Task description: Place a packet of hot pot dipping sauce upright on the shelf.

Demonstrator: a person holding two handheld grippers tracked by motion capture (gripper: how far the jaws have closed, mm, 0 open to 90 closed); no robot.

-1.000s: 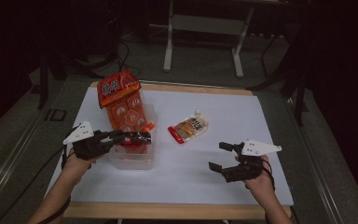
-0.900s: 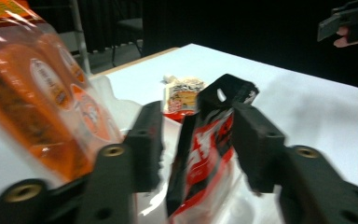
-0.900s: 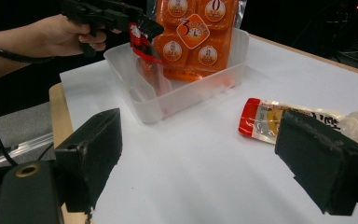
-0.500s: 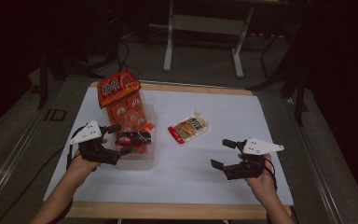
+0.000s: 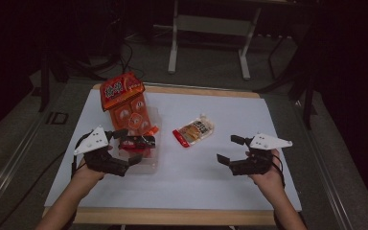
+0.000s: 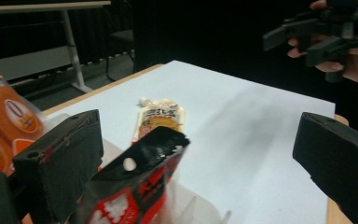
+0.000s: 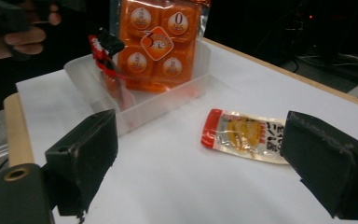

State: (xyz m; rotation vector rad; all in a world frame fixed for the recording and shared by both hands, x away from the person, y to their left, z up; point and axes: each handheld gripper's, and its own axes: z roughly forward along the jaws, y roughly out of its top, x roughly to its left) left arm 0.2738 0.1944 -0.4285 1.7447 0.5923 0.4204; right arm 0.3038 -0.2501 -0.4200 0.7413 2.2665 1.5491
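Note:
A clear plastic bin (image 5: 151,164) stands at the table's left. A tall orange snack pack (image 5: 123,91) leans in it. A red-and-black packet (image 5: 137,142) sits upright at the bin's near end. My left gripper (image 5: 130,146) hangs just left of that packet. Its jaws have just been opening and stand wide, and the red-and-black packet (image 6: 137,186) rises between them close to one pad, not pressed. My right gripper (image 5: 226,148) hovers open over the table's right side, with nothing between its jaws. A yellow sauce pouch (image 5: 194,131) lies flat mid-table, ahead of my right gripper (image 7: 201,156).
White paper (image 5: 201,182) covers the wooden table. The bin's wall (image 7: 168,100) stands left of the yellow pouch (image 7: 244,136), which lies on bare paper. A metal stand (image 5: 211,28) is on the floor beyond the far edge.
My left gripper's jaws went from shut on the red-and-black packet to wide apart. The hand drew back to the left and rose a little, leaving the packet in the bin. The right hand stayed put.

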